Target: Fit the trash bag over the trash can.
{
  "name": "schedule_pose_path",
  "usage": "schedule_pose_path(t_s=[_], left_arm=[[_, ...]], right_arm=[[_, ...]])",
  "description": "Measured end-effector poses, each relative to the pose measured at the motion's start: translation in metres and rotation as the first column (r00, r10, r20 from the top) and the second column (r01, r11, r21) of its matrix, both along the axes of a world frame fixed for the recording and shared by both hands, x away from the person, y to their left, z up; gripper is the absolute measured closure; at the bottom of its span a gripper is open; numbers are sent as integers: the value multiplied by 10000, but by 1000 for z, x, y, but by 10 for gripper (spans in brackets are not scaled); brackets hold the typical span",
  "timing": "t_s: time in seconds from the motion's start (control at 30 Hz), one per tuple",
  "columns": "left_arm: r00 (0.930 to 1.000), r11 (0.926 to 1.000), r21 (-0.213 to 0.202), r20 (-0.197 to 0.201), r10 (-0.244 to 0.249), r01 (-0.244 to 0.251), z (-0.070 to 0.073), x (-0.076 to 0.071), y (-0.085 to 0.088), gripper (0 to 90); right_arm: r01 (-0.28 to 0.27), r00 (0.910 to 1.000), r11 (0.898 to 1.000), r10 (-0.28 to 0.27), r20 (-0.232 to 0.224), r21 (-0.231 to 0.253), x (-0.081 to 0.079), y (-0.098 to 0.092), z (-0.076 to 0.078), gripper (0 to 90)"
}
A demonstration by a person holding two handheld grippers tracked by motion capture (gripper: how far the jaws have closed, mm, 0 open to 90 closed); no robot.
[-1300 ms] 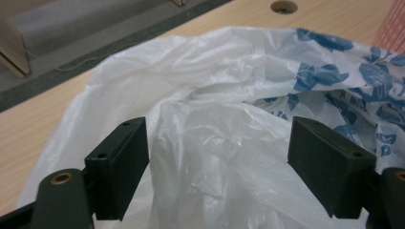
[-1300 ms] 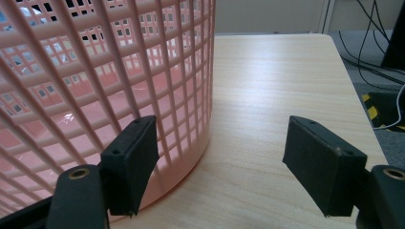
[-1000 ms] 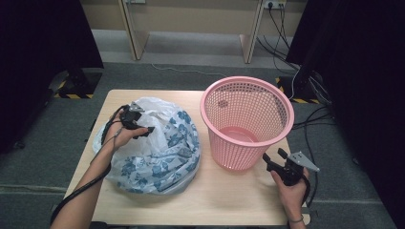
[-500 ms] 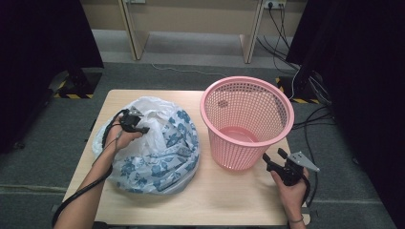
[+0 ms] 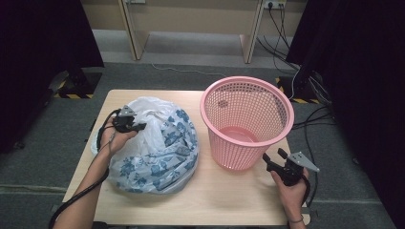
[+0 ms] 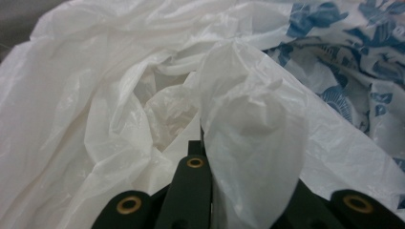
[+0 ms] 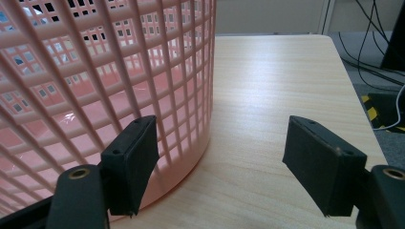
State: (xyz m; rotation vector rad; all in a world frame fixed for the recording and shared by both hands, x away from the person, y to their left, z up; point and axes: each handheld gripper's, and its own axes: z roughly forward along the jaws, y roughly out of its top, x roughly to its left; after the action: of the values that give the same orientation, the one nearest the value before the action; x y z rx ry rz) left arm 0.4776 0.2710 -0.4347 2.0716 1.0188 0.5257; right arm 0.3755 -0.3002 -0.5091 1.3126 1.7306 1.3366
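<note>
- The left gripper (image 5: 138,127) sits on top of the bag (image 5: 153,148), on its left upper side; its jaws have just been closing and now pinch a fold of the white plastic.
- In the left gripper view that fold (image 6: 248,138) bulges up from between the pressed-together jaws, with crumpled white film behind it and blue flower print to the right.
- The bag is a puffed, half-clear white sack with blue flowers; it lies on the left half of the desk (image 5: 224,200), reaching close to the left edge and bulging slightly past it.
- The basket (image 5: 246,121), pink and latticed, stands upright on the right half of the desk, near the far right corner, just beside the bag but apart from it.
- The right gripper (image 5: 273,158) is held at the near right corner, jaws spread with nothing between them, pointing at the basket's lower wall.
- In the right gripper view, the basket (image 7: 95,71) wall stands behind one pad, bare wood between the two.
</note>
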Motion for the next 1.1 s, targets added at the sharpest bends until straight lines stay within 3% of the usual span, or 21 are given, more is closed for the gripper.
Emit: schedule_pose_path(t_s=[0.23, 0.5, 0.97, 1.0, 1.1], left_arm=[[9964, 9957, -908, 806, 259, -185, 7, -10, 7, 890], [9819, 9844, -1730, 1781, 637, -324, 14, -22, 16, 892], [9436, 9542, -2990, 3134, 1068, -87, 26, -40, 26, 894], [9355, 9544, -2986, 3360, 1088, -37, 28, -41, 27, 893], [9247, 9487, -3161, 3633, 1138, 75, 33, -44, 27, 893]], right_arm=[[7, 10000, 10000, -7, -2, -17, 0, 0, 0, 277], [13, 10000, 10000, -13, 4, -16, 0, 0, 0, 277], [29, 10000, 10000, -29, -27, 25, -1, 1, 0, 277], [31, 10000, 10000, -31, -27, 23, -1, 1, 0, 277], [30, 10000, 10000, -30, -29, 31, -1, 1, 0, 277]])
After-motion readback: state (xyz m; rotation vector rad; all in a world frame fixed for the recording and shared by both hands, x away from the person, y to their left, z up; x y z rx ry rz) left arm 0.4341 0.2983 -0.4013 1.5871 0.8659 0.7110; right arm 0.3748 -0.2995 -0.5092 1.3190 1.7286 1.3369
